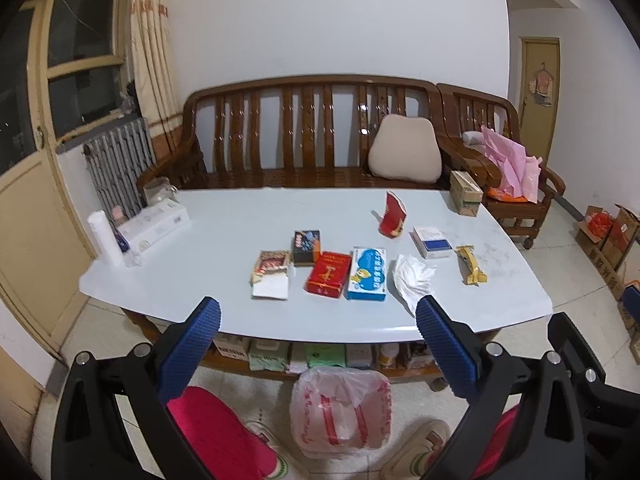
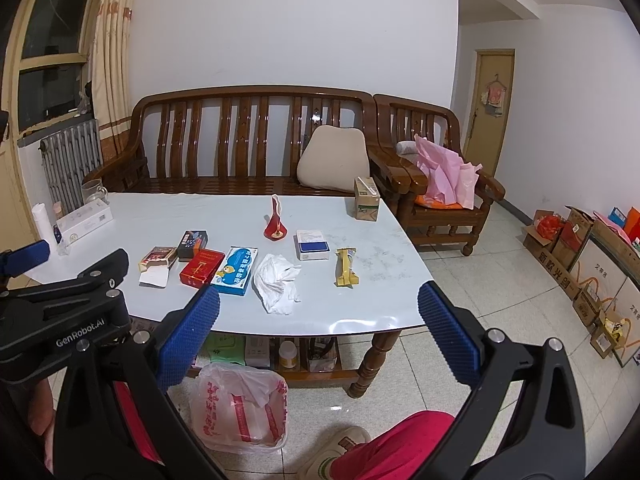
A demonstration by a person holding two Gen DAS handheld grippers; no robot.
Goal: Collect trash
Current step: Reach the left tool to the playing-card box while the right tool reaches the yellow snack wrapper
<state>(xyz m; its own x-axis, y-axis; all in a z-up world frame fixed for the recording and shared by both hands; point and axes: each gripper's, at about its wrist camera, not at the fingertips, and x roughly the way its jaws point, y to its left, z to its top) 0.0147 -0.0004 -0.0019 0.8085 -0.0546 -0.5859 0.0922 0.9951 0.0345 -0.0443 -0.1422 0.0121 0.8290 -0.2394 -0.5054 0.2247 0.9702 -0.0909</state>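
Evidently nothing is collected yet: both tongs, left [image 1: 318, 312] and right [image 2: 319, 298], hang spread and empty before the surface [image 2: 360, 304]. Trash lies there, tissue [image 2: 276, 280] nearest; next, grasp it, drop into the bag [image 2: 240, 412] below.
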